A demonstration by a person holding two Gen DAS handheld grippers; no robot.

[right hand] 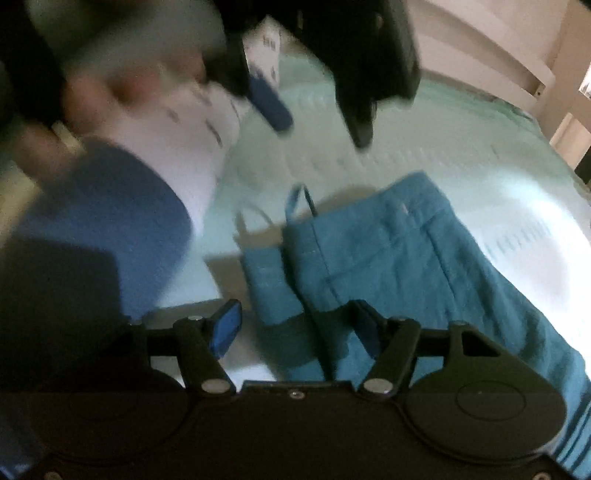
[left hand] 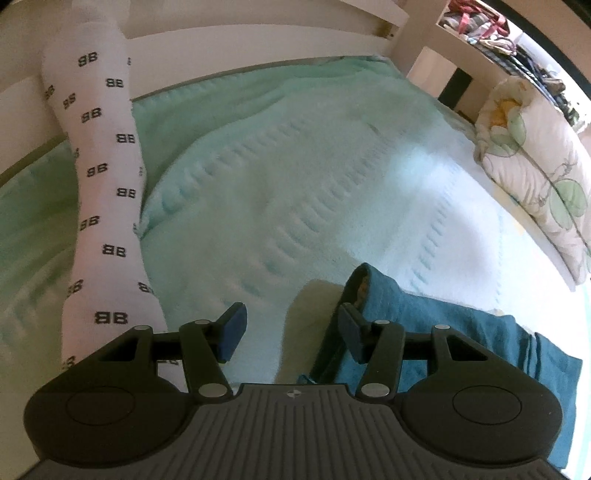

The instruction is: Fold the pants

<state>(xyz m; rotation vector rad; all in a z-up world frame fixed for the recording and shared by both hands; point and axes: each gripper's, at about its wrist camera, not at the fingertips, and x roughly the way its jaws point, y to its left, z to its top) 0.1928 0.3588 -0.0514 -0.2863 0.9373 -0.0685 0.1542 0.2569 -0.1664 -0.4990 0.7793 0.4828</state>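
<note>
Teal pants [right hand: 406, 258] lie folded on the mint-green blanket [right hand: 424, 140] of a bed, with a belt loop sticking up at their near corner. My right gripper [right hand: 295, 326] hovers over the pants' left edge. Its pads stand wide apart, with cloth below them and not pinched. In the left wrist view my left gripper [left hand: 291, 332] is open over the blanket, and its right finger is beside the raised corner of the pants [left hand: 424, 332]. The right wrist view shows the left gripper [right hand: 317, 125] hanging open above the bed, blurred.
A person's white garment with black BB marks [left hand: 103, 177] runs up the left side. Blue clothing [right hand: 110, 221] fills the right view's left. A floral pillow [left hand: 535, 158] lies at the bed's right. The white bed frame [left hand: 258, 40] and a shelf of clothes [left hand: 491, 29] stand behind.
</note>
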